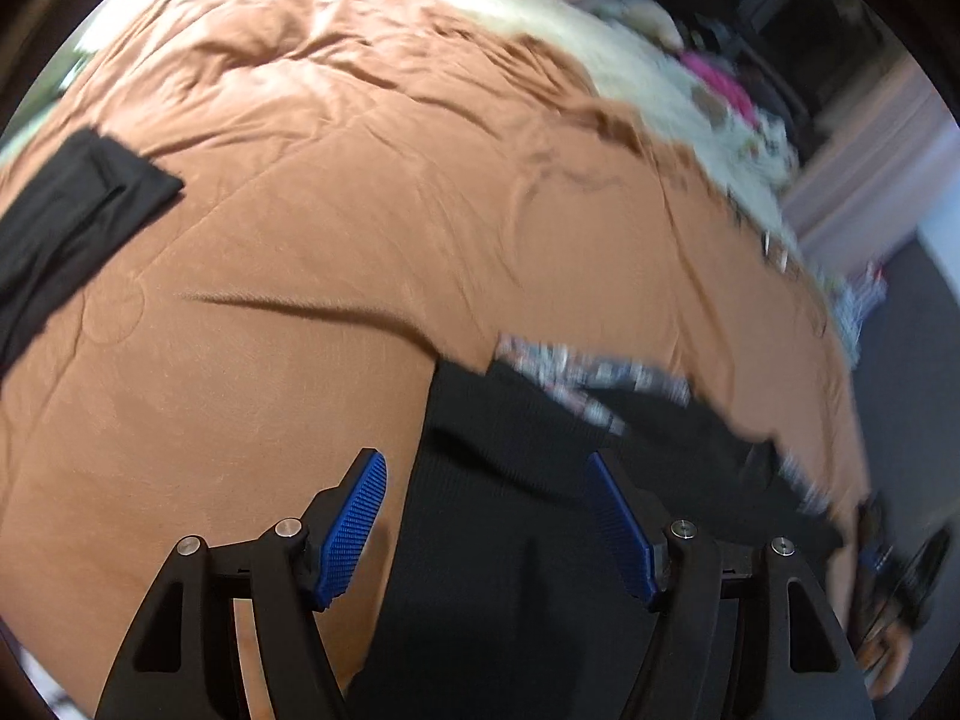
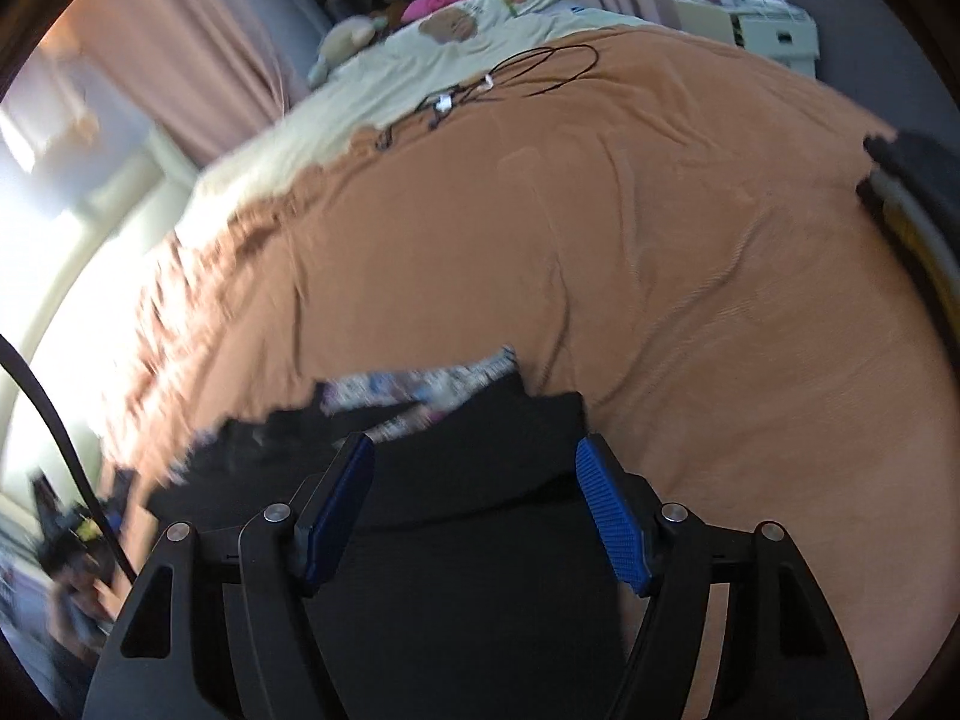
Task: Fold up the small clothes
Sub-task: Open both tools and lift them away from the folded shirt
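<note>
A rumpled orange-brown bedspread [image 2: 690,252] covers the bed, with thin black cables [image 2: 540,69] near a cream patterned quilt [image 2: 384,90] and pink curtains [image 2: 180,48] behind.

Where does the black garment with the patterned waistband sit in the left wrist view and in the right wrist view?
Left wrist: black garment lower centre-right, under the open left gripper.
Right wrist: black garment bottom centre, under the open right gripper.
Shared landmark: its patterned waistband, lying on the orange bedspread.
</note>
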Available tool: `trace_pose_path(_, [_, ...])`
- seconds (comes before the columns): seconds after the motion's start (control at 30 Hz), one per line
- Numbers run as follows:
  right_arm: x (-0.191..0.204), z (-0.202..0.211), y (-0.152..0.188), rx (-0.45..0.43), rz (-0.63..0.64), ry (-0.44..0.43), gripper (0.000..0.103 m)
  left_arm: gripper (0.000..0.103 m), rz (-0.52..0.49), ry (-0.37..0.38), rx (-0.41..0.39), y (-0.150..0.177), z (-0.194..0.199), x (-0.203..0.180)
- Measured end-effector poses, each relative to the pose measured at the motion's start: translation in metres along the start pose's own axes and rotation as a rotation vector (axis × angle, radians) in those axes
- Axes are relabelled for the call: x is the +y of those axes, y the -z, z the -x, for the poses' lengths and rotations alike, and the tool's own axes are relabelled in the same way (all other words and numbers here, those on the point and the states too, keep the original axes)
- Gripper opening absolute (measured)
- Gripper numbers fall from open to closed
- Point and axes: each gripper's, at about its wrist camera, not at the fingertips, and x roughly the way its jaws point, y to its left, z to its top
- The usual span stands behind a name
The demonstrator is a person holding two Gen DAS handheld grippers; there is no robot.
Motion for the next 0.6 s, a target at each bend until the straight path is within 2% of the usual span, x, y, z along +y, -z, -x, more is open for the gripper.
trace_pose_path(0.17, [0.015,0.003,0.001,0.033,0.076,0.076,0.068,0.071,-0.141,-0.08,0.081,0.017,-0.015,-0.01])
trace_pose_path(0.4, [0.042,-0.009,0.011,0.143,0.21,0.159,0.068,0.071,-0.223,-0.142,0.159,0.021,-0.034,-0.007])
trace_pose_path(0.6, [0.046,-0.038,0.008,0.225,0.259,0.199,0.068,0.071,-0.286,-0.206,0.226,0.018,-0.056,-0.007])
